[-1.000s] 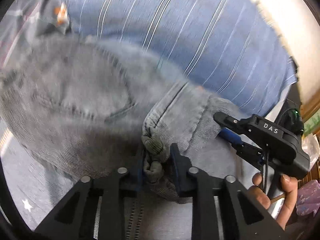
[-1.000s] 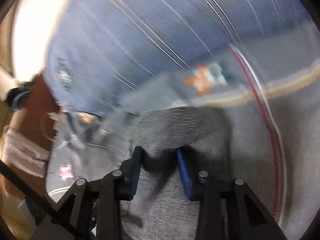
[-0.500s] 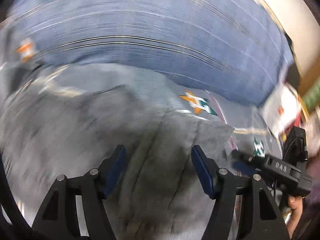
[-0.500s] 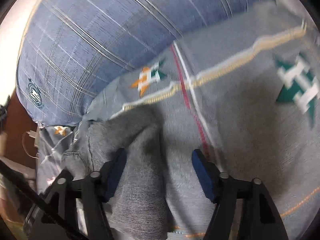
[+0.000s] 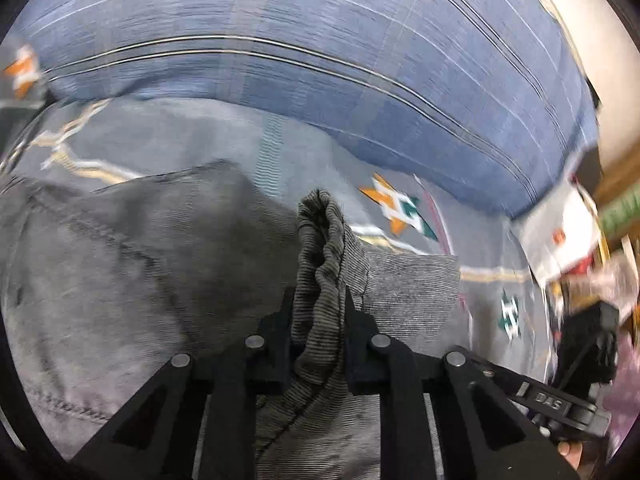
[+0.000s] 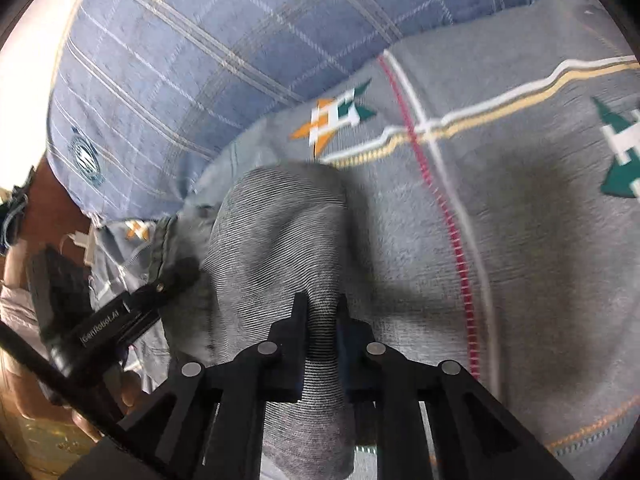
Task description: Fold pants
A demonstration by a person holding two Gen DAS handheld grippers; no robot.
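Observation:
The grey pants (image 5: 120, 280) lie on a grey patterned blanket (image 5: 400, 184). My left gripper (image 5: 318, 300) is shut on a bunched ridge of the pants fabric that stands up between its jaws. My right gripper (image 6: 322, 312) is shut on another fold of the same pants (image 6: 280, 232), which bulges up in front of it. The right gripper also shows at the lower right of the left wrist view (image 5: 560, 400). The left gripper shows at the left of the right wrist view (image 6: 132, 312).
A blue plaid pillow (image 5: 360, 60) lies along the back of the blanket, also in the right wrist view (image 6: 180, 60). Clutter and papers (image 5: 568, 232) sit at the right edge. A person's hand (image 6: 24, 360) holds the left gripper.
Half a second ago both grippers were open over the pants. Both have now shut on folds of the fabric.

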